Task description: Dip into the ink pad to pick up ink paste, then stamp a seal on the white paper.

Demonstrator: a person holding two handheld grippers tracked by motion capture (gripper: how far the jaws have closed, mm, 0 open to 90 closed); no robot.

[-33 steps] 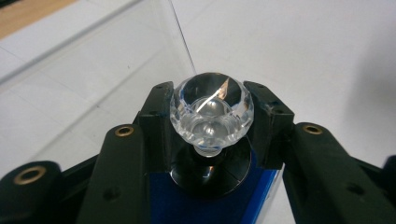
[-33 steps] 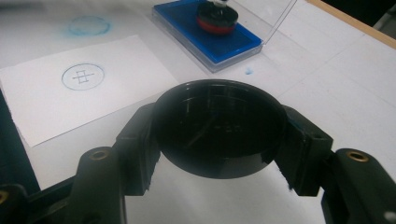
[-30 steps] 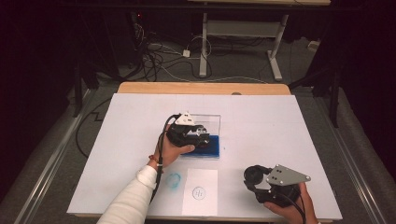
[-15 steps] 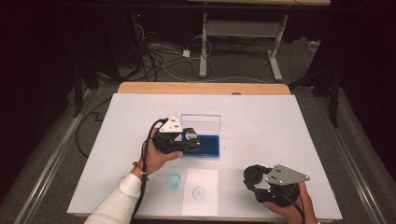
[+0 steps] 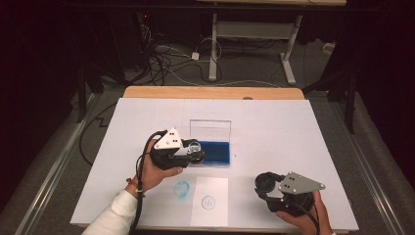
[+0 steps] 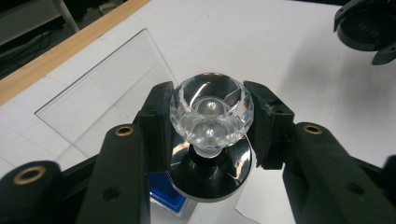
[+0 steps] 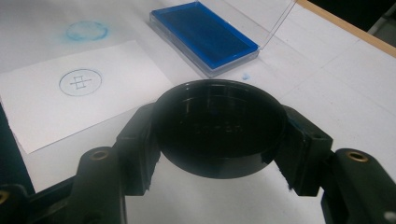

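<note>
Inking step looks in hand: left gripper pinches a stamp by its faceted clear knob above the glossy black base, just off the ink pad's left end, mid-tabletop. Right gripper clamps a smooth black round cap near the front right corner. Next move calls for a level press onto the paper slip at the front edge

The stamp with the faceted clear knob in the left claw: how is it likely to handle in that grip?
The stamp looks rigid, so the left claw should not deform it. Its glossy faceted knob is probably slippery, though the pads press flat facets, which helps. The round black base below the narrow neck may make it bottom-heavy, and it could roll if laid on its side.
</note>
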